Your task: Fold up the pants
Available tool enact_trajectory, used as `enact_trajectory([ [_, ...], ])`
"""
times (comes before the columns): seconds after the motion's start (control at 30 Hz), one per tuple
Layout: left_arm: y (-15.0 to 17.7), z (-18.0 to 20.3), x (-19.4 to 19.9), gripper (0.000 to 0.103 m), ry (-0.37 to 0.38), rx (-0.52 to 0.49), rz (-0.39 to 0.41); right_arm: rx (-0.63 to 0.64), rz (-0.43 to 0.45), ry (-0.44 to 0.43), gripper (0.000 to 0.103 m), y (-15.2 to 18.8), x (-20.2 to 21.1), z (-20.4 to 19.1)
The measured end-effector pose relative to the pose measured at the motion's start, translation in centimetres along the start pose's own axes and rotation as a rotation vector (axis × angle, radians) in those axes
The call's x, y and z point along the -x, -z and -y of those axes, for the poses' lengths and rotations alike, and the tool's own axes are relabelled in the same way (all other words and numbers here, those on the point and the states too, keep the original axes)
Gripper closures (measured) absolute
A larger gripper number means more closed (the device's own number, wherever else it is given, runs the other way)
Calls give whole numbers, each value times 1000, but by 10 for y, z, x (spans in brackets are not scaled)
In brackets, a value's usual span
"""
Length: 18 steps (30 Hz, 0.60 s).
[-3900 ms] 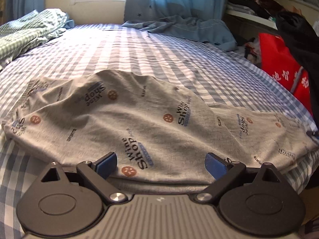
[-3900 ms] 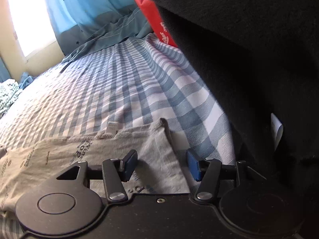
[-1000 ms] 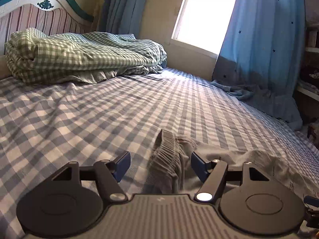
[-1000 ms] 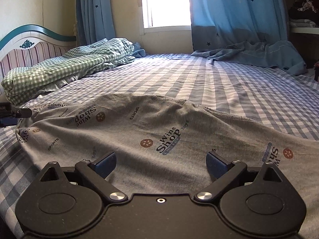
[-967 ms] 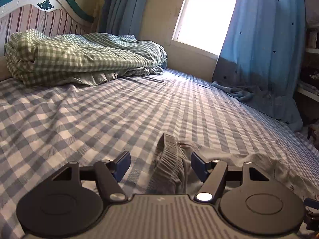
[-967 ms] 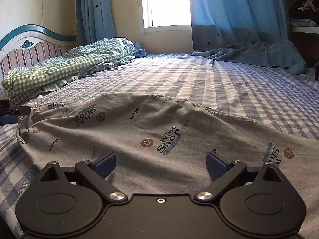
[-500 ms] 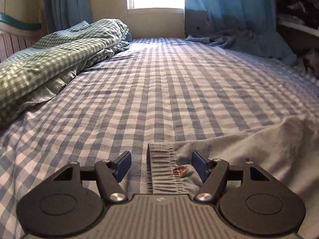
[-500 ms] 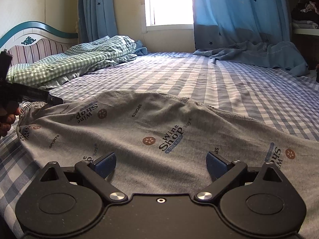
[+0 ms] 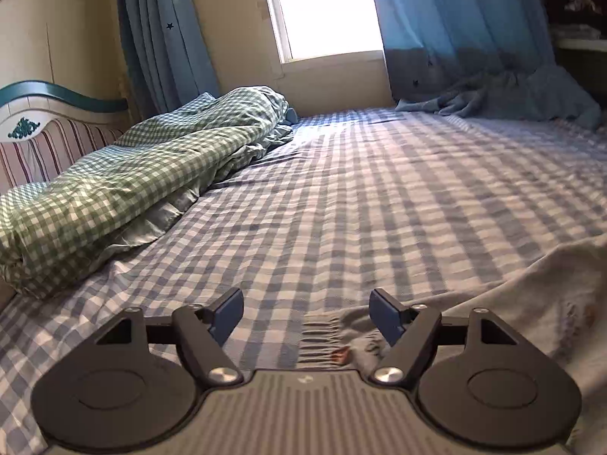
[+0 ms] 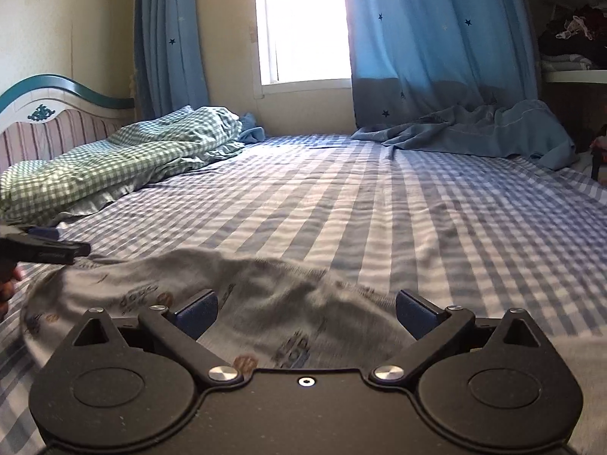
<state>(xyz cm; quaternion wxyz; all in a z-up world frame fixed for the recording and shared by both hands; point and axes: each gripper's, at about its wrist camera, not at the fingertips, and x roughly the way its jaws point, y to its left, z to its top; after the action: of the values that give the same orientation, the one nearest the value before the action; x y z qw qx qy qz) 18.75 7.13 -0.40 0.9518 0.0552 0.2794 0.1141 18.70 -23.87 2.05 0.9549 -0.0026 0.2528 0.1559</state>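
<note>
Grey printed pants lie spread across the near part of the blue checked bed. In the left wrist view their gathered elastic waistband lies flat on the sheet between my fingers, and the grey cloth runs off to the right. My left gripper is open just above that waistband corner. My right gripper is open over the middle of the pants, holding nothing. The left gripper's tip shows at the far left of the right wrist view.
A rolled green checked quilt lies at the left by the striped headboard. Blue curtains hang by the window and bunch onto the far bed edge. Shelves with clothes stand at the right.
The left gripper has drawn back and tilted up, with the waistband corner now lying flat and low between its fingers. The right gripper has moved back and up; the pants look blurred.
</note>
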Motion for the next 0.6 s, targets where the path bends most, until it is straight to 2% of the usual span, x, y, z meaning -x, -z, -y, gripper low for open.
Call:
enact_trajectory([
  [0.1,-5,13,15,14,96,60,4,29,-45,18,2,-20,-41,1],
  [0.2,-6,35,21,12,179,58,-1,91,-120,62,3,-28,-78,0],
  [0.27,-4,54,16,12,195,18,-12,130,-174,94,3,-25,-98,2],
  [0.37,3,78,-2,12,173,-48,-61,184,-211,167,4,-15,-113,9],
  [0.47,9,86,-13,12,141,-65,-97,168,-186,223,10,-15,-99,26],
  [0.6,8,88,-5,12,131,-34,-97,164,-62,269,1,-12,-27,54],
])
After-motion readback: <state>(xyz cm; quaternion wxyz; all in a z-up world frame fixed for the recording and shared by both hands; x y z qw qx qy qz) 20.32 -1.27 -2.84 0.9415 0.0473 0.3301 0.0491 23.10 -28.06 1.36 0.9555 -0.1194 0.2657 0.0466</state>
